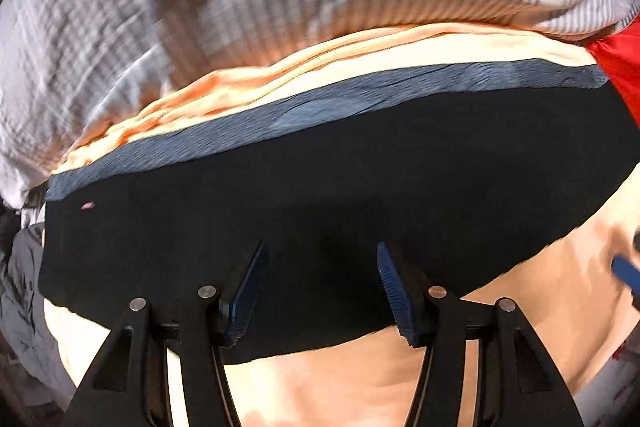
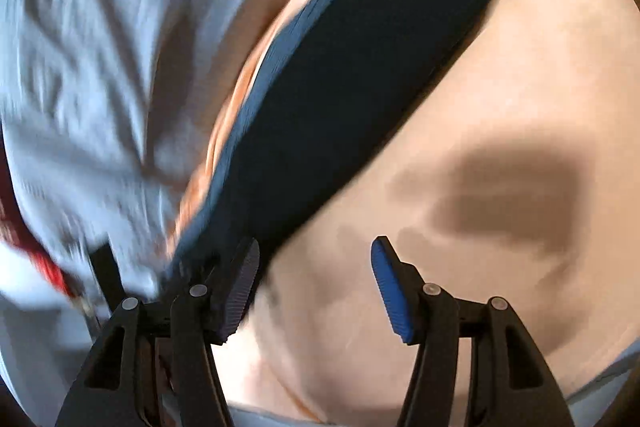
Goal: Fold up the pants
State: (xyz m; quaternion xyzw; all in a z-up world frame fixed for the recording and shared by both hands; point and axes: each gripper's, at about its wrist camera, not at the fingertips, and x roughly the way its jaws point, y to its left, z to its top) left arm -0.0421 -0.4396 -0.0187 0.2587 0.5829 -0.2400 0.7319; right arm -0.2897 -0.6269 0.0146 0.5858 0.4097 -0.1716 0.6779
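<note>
Both pairs of jaws stand apart with nothing between them. Seen through the left wrist camera, the left gripper (image 1: pixel 322 289), black with 2 ribbed blue pads, hangs released above the folded dark navy pants (image 1: pixel 320 187), which fill the middle of that view as 1 broad flat slab. Their far long edge carries a grey-blue ribbed waistband (image 1: pixel 320 99) running straight from left to right. Their near edge curves just under the pads, and whether the fingertips touch the cloth cannot be told.

Beneath the pants lies a pale peach sheet (image 1: pixel 340 379), bare and smooth in front of the near edge and bunched into folds beyond the waistband. Behind those folds rises a rumpled grey-and-white striped cover (image 1: pixel 120 27). At the right edge of the view, red fabric (image 1: pixel 620 71) meets the end of the waistband.

Through the right wrist camera, blurred, the right gripper (image 2: pixel 316 285) is likewise released, its pads over the peach sheet (image 2: pixel 520 67) just beside the lower end of the pants (image 2: pixel 360 87). Here they run as a dark diagonal band from lower left to upper right, with open sheet along their whole right-hand side. A soft dark shadow (image 2: pixel 508 195) lies on that bare sheet.
</note>
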